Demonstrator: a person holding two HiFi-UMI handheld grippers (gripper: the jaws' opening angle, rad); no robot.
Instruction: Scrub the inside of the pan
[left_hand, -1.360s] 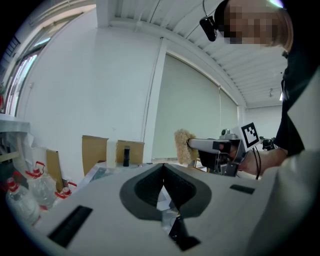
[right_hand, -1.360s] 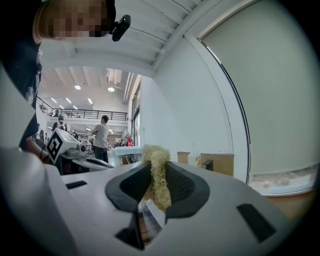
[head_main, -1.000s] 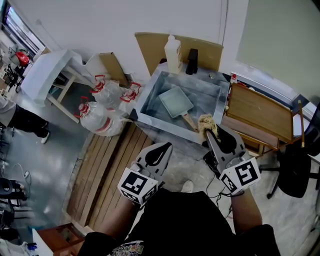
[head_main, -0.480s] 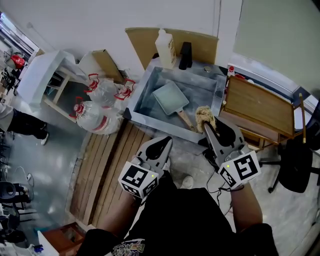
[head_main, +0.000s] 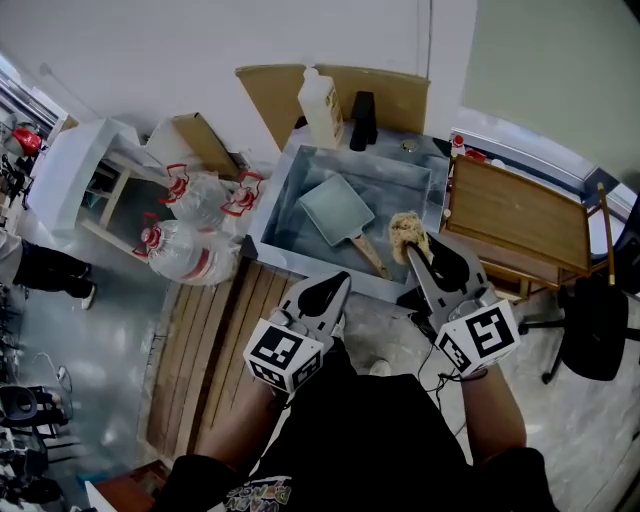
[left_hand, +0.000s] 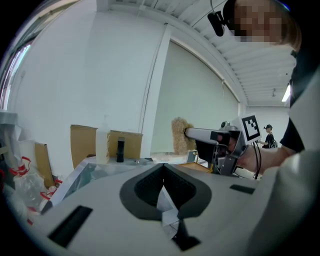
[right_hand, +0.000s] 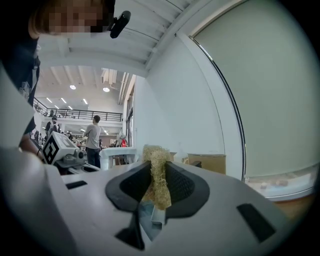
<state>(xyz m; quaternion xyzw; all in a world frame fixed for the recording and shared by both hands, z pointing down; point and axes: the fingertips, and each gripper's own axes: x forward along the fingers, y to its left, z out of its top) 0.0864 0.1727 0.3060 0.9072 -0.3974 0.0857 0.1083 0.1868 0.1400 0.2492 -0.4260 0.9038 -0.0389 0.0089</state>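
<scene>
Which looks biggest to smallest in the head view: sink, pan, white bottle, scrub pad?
1. sink
2. pan
3. white bottle and scrub pad: about alike; the pad is nearer the camera, so I won't rank them.

Head camera: high, steeply down on left tool (head_main: 335, 281), right tool (head_main: 412, 250) and basin (head_main: 272, 208). Tool cameras: close behind own jaws, near level; all share cardboard (head_main: 266, 92) behind basin.
</scene>
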